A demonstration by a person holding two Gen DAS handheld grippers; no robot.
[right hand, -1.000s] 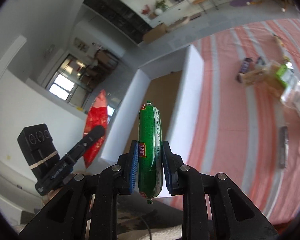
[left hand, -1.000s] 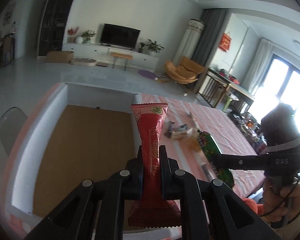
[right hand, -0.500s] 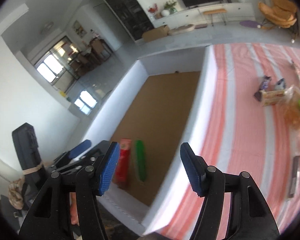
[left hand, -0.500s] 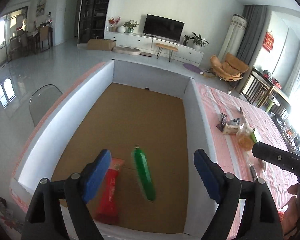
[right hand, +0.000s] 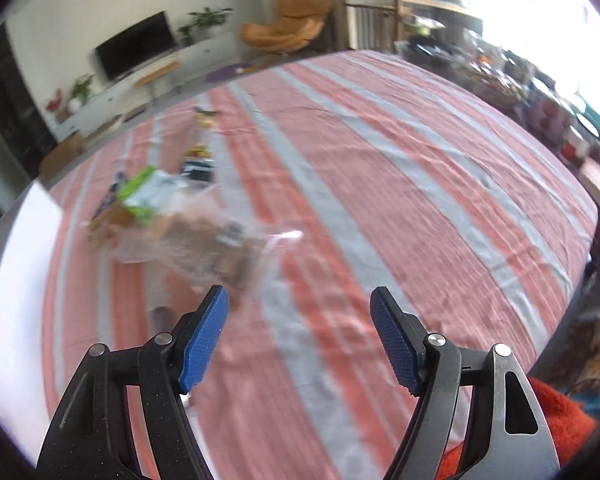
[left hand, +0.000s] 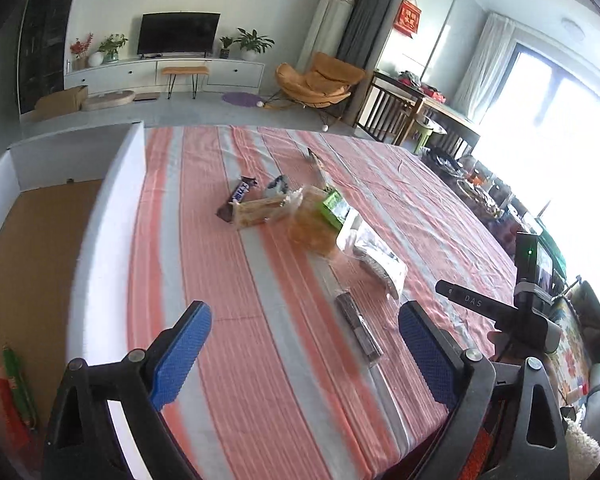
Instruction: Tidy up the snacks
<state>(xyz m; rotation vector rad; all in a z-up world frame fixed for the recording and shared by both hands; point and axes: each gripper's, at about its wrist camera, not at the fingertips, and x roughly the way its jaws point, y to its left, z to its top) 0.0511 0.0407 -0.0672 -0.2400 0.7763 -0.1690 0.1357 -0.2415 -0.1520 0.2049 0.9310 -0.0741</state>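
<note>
My left gripper [left hand: 304,354] hangs over the striped tablecloth [left hand: 228,320], its jaws opening with nothing between them. A dark snack bar [left hand: 358,328] lies just beyond its fingers. Farther back sits the snack pile: a cracker pack [left hand: 260,210], a green pack [left hand: 334,206] and a clear bag [left hand: 312,232]. In the white box [left hand: 100,220] at the left lie a red packet [left hand: 8,412] and a green sausage [left hand: 18,380]. My right gripper [right hand: 300,340] is also opening and empty, with the blurred snack pile [right hand: 172,220] ahead on its left.
The box's brown floor [left hand: 32,260] holds only the two snacks at its near end. The right hand's gripper body [left hand: 532,312] shows at the right of the left wrist view. Cluttered items [right hand: 500,84] line the table's far right edge. An orange sleeve [right hand: 556,420] is at the bottom right.
Both grippers opened and dropped the red packet and green sausage into the box. Both then swung right, away from the box, and down over the table toward the snack pile.
</note>
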